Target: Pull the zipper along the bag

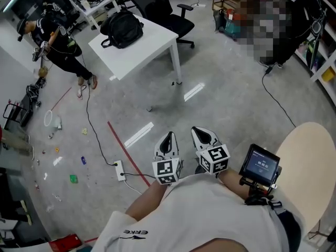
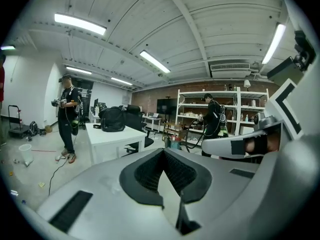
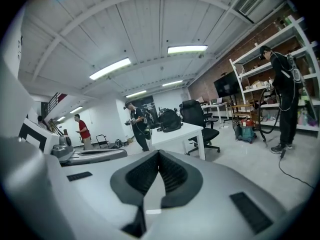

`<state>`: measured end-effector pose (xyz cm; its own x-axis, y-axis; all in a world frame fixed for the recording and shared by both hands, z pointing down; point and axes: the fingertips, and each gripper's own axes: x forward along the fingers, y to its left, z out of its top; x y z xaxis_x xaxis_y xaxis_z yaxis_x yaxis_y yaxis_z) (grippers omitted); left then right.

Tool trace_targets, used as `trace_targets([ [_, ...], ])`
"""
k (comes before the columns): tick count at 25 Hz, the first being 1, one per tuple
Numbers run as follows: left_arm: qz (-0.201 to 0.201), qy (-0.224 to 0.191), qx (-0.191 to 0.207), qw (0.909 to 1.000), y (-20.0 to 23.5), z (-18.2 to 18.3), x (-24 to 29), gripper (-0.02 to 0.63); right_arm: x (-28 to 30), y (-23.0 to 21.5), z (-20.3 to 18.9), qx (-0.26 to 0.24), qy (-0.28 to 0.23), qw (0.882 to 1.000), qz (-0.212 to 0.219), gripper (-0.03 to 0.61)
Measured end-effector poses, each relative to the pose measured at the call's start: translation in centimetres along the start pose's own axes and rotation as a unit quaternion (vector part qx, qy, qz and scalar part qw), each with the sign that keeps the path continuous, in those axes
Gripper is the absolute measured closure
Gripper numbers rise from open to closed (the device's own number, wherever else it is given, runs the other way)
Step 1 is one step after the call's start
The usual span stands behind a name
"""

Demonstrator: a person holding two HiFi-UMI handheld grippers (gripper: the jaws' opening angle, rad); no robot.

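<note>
Head view: left tongs (image 1: 168,139), right tongs (image 1: 203,136) pressed together, empty; bag (image 1: 122,28) lies along table (image 1: 152,42) edge.

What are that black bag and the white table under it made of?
The bag looks like soft black fabric, probably nylon or polyester: it is matte, slumped and creased. The table has a smooth, matte white top, likely laminate or painted board. Its legs could be metal, but they are too far off to tell.
</note>
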<state>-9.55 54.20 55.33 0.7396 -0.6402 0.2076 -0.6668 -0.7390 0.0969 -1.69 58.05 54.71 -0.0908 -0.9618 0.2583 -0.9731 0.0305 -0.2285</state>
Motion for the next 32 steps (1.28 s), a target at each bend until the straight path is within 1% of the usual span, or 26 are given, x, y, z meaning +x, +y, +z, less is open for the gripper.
trace_targets([
  [5,0.001,0.002,0.006,1.0000,-1.9,1.2,4.9,0.611,1.5,-4.7,1.4,0.010,0.001,1.000,0.004,0.575],
  [9,0.009,0.005,0.008,0.9999,-3.2,1.7,7.6,0.611,2.5,-7.9,2.0,0.019,0.005,1.000,0.008,0.575],
  [12,0.015,0.007,0.006,0.9999,-3.7,2.0,9.0,0.611,3.2,-9.3,2.2,0.022,0.008,1.000,0.011,0.575],
  [15,0.018,0.011,0.011,0.9997,-3.5,1.9,9.6,0.611,3.7,-9.6,2.2,0.028,0.010,0.999,0.018,0.575],
  [19,0.029,0.017,0.008,0.9994,-2.5,2.2,10.9,0.611,5.2,-9.9,2.5,0.029,0.016,0.999,0.025,0.575],
  [23,0.034,0.015,0.007,0.9993,-1.0,2.9,12.3,0.611,7.3,-10.3,3.1,0.026,0.020,0.999,0.029,0.575],
  [28,0.040,0.008,0.004,0.9992,2.1,3.6,15.1,0.611,11.5,-10.6,4.6,0.011,0.020,0.999,0.035,0.575],
  [32,0.045,-0.001,-0.006,0.9990,5.0,5.2,17.8,0.611,15.2,-10.5,6.5,-0.004,0.022,0.999,0.041,0.575],
])
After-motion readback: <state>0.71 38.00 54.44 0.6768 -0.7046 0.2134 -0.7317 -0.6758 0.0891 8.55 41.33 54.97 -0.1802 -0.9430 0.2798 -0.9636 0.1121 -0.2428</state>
